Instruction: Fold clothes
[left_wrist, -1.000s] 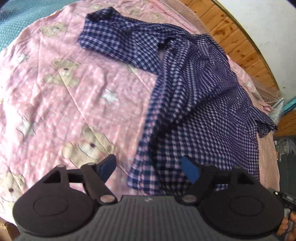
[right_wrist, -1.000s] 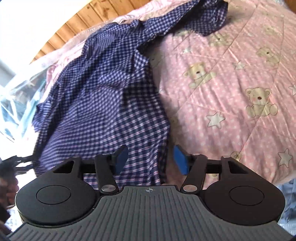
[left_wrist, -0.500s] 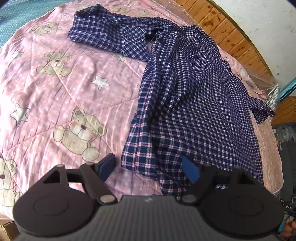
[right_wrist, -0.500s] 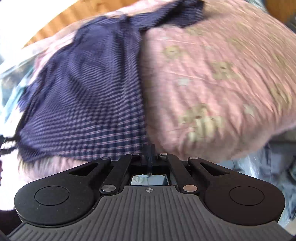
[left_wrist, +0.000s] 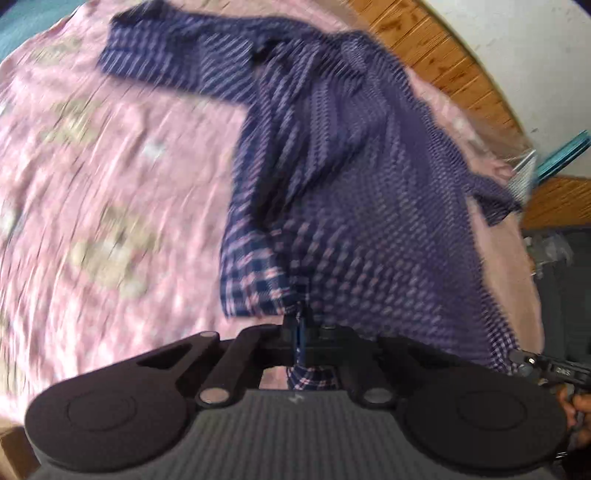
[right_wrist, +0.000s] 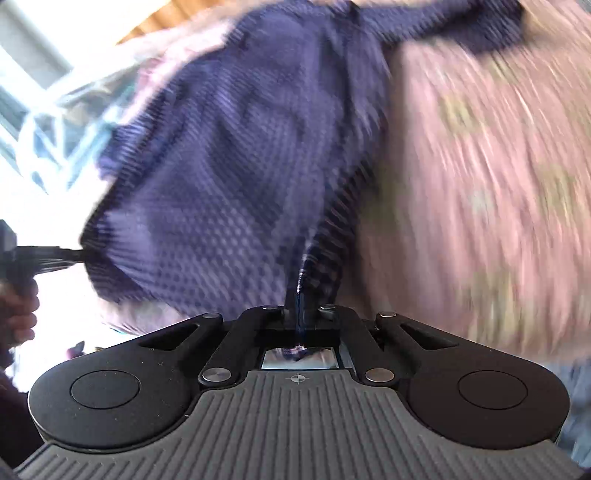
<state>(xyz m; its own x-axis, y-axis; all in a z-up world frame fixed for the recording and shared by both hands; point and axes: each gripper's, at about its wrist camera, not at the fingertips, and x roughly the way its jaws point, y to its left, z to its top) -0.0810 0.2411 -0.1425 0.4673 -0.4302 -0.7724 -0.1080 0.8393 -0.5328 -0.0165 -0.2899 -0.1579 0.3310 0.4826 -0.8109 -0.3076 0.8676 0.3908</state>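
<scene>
No brand or label can be read: small white marks on the right gripper's body at the lower right edge of the left wrist view are too blurred to make out. Both views are smeared by motion. The left gripper (left_wrist: 300, 325) has its two jaws pressed together on the near hem of the checked shirt (left_wrist: 354, 192), a fold of the navy, white and pink cloth pinched between the pads and a scrap showing behind them. The right gripper (right_wrist: 298, 306) is likewise clamped tight, with a twisted ridge of the same shirt (right_wrist: 236, 166) running up from its closed tips. The shirt lies spread across the pink quilt (left_wrist: 92, 177) with its teddy bear and star print, one sleeve stretched toward the far side, its near edge drawn taut between the two grips. A wooden wall panel (left_wrist: 454, 70) runs behind the bed. A person's hand (right_wrist: 16, 306) shows at the left edge of the right wrist view, holding the other gripper's handle.
</scene>
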